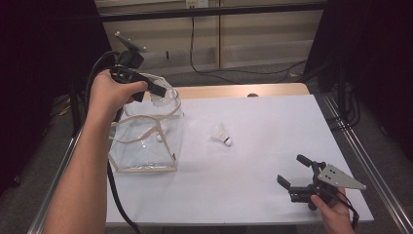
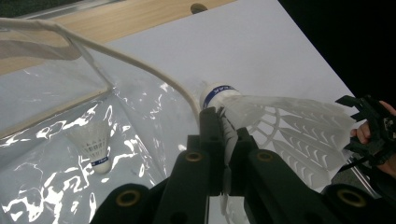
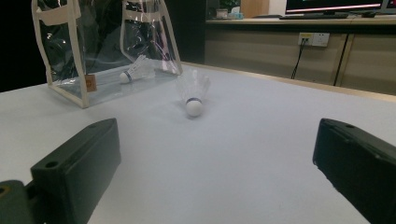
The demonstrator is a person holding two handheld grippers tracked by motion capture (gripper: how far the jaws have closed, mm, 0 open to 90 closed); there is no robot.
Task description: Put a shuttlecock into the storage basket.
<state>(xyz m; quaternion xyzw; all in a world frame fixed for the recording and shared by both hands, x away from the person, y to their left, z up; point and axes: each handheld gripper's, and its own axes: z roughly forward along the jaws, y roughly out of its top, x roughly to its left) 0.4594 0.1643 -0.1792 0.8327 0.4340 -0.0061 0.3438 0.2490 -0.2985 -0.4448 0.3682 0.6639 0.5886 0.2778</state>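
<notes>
Desk (image 1: pixel 253 146): white top across the middle of the high view, with a wooden strip along its far edge.
Bag (image 1: pixel 146 134): clear plastic with cream trim, standing open at the left of the desk in the high view; in the right gripper view it stands in the upper left (image 3: pixel 93 51).
Left hand (image 1: pixel 109 95): raised in the upper left of the high view, above the rim of the bag, holding the left tongs (image 1: pixel 158 90).
Left tongs, state: pressed together on the feather skirt of a shuttlecock (image 2: pixel 280 126), seen at centre right of the left gripper view with its white cork tip pointing to the upper left, just past the bag's cream rim (image 2: pixel 140 65).
Right hand (image 1: pixel 333 209): low in the lower right corner of the high view, holding the right tongs (image 1: pixel 294 170) just above the desk.
Right tongs, state: apart, with nothing between them; the 2 black jaws stand wide at the bottom corners of the right gripper view.
Loose shuttlecock (image 1: pixel 221 135): lying on its side on the bare desk at the centre of the high view, well apart from both tongs; cork toward the camera in the right gripper view (image 3: pixel 193 93).
Shuttlecock in the bag (image 2: pixel 93 142): 1 lies on the bag's floor, at the lower left of the left gripper view.
</notes>
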